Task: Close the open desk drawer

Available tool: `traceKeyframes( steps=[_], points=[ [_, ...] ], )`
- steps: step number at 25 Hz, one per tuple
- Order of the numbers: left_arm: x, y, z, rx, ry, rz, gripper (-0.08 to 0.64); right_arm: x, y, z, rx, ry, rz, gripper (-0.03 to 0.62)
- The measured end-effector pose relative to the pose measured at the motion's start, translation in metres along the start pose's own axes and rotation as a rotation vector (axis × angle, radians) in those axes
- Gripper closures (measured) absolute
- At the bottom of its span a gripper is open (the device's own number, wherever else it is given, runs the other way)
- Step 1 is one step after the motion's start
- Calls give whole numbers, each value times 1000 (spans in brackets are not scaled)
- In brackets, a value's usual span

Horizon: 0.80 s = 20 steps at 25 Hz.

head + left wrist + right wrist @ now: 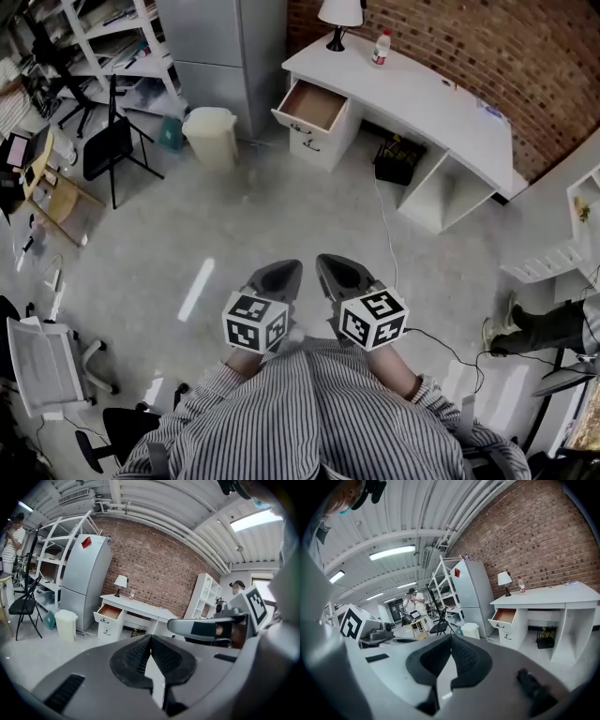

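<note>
Sitting well beyond right gripper [330, 265], open drawer [312, 105]

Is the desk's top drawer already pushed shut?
No, the top drawer stands pulled out of the desk, its brown inside showing.

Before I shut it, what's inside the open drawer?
The drawer shows only its bare brown bottom, with nothing visible in it. Any part still under the desk top is covered, so I cannot tell there.
</note>
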<state>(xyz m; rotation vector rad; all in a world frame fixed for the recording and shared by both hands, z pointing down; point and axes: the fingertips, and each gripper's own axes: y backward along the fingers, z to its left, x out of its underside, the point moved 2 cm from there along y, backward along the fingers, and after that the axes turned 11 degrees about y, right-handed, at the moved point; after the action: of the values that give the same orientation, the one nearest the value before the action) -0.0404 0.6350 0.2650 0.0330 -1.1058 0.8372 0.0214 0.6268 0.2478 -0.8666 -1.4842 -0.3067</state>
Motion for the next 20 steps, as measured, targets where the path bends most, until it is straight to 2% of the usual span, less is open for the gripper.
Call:
traceKeyframes(
  steps=[5, 10, 20],
  points=[
    [-3, -11, 7, -7, 10, 18, 547, 6, -8, -12, 0, -36, 12, 575],
    [-2, -19, 17, -20, 20, 40, 548, 8, -20, -17, -35, -62, 20, 575],
    [-31, -56, 58, -19, 24, 63, 548, -6, -69, -54, -2, -70, 25, 575]
  ],
)
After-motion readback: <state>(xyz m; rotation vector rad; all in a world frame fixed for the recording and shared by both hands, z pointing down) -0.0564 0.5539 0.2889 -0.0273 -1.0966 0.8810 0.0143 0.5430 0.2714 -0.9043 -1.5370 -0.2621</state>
